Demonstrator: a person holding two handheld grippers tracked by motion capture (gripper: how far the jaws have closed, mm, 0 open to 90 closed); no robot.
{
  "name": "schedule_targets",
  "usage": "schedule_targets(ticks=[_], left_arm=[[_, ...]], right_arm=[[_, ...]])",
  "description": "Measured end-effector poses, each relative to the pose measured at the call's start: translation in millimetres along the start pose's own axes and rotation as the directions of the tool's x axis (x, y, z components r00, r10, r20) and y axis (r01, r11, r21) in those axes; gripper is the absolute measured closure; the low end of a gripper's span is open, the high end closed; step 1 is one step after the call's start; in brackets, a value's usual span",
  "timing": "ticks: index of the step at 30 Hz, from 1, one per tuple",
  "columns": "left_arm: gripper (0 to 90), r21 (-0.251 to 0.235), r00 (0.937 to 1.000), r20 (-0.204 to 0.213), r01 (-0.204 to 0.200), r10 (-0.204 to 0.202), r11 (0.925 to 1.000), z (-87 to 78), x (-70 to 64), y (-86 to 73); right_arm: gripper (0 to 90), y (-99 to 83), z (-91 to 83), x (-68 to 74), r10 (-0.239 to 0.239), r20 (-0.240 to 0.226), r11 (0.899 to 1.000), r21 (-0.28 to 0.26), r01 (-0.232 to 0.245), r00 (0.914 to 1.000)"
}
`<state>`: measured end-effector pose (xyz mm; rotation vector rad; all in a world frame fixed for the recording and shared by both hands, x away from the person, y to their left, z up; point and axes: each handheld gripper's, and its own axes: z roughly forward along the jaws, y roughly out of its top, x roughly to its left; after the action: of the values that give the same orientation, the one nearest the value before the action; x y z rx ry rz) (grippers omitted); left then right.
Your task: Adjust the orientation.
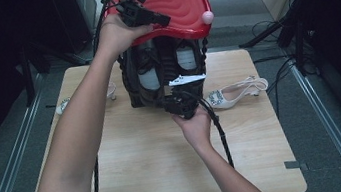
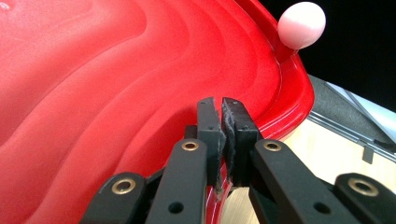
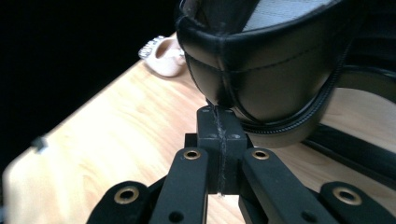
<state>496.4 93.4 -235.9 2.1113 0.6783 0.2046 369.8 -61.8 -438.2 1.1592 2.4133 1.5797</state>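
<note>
The black case (image 1: pixel 165 74) stands upright on the surface (image 1: pixel 158 168), directly ahead of the right tongs (image 1: pixel 180 105), whose jaws are pressed together on a thin fold at its lower front edge. Its red lid (image 1: pixel 170 0) is raised above, long axis across the surface, its rim clamped by the left tongs (image 1: pixel 147 13). One case and two pale shoes (image 1: pixel 231 95) are counted, flanking it.
</note>
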Motion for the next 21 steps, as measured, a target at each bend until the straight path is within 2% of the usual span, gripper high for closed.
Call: schedule_targets(ticks=[4,6,7,14,17,21], left_arm=[[86.4,0.001,1.0000,0.001,0.007,-0.007,1.0000,-0.1,0.0,0.0],[86.3,0.000,1.0000,0.001,0.010,-0.010,1.0000,-0.4,-0.3,-0.3],[86.2,-0.002,1.0000,0.001,0.009,-0.009,1.0000,-0.5,-0.2,-0.6],[86.0,-0.005,0.9999,0.002,0.015,-0.015,0.9999,-0.1,0.3,-0.4],[86.0,-0.003,0.9999,0.004,0.014,-0.014,0.9999,-0.3,0.8,-0.4],[86.0,-0.004,0.9998,0.005,0.018,-0.018,0.9998,0.0,0.9,-0.3]], right_arm=[[90.0,5.4,0.4,6.1,-0.052,0.032,0.998,0.019,0.051,0.9981],[90.0,8.9,-0.9,8.8,-0.097,0.083,0.995,0.025,0.096,0.9918],[90.0,10.0,-1.7,8.3,-0.105,0.098,0.994,0.023,0.103,0.9896],[90.0,20.1,-5.4,-10.4,-0.031,0.104,0.999,-0.006,0.032,0.9941],[90.0,26.0,-2.1,-13.4,0.010,0.091,1.000,-0.023,-0.008,0.9958],[90.0,32.5,6.1,-17.3,0.041,0.080,0.998,-0.039,-0.038,0.9959]])
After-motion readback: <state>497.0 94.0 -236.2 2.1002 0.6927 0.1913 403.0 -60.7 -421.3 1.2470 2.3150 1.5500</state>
